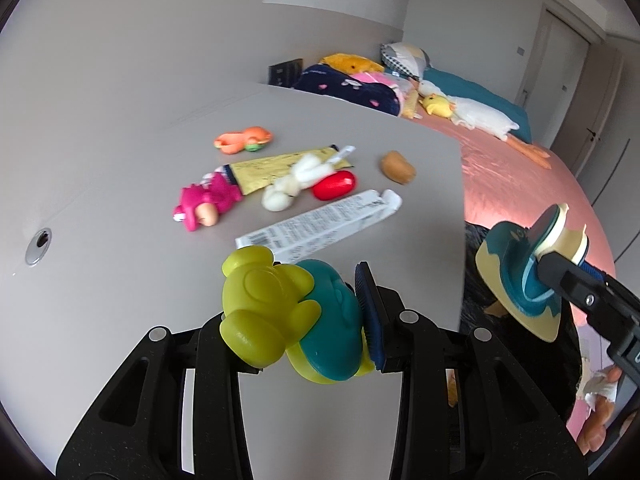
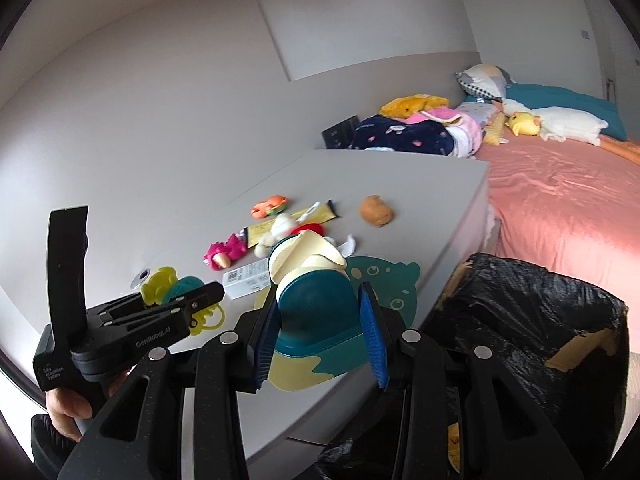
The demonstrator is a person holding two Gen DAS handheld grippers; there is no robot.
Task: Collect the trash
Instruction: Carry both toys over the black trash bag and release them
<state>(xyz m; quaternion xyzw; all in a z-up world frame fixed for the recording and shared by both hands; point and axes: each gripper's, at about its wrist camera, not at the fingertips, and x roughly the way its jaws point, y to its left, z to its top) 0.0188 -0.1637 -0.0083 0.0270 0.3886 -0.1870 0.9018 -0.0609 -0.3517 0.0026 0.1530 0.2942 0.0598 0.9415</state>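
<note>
Left gripper [image 1: 320, 320]: jaws clamped on a yellow-green and teal rubber toy [image 1: 288, 316], held above the grey bench [image 1: 120, 240] at lower centre of frame. Right gripper [image 2: 320, 340]: jaws clamped on the dome of a teal and cream suction holder [image 2: 312, 304], held over the bench edge.

Judgement: both items are in carry toward the black-lined bin [image 2: 540, 340]. Keep both grips firm, bring each item fully over the bin mouth before release, and drop one at a time (the holder's wide flange could catch the liner rim).

The right wrist view shows the bin at lower right, just beside the bench; the left wrist view shows only a dark sliver there. The left view gives a clearer look at the remaining clutter, including a white carton [image 1: 320, 220] and red capsule [image 1: 334, 185].
</note>
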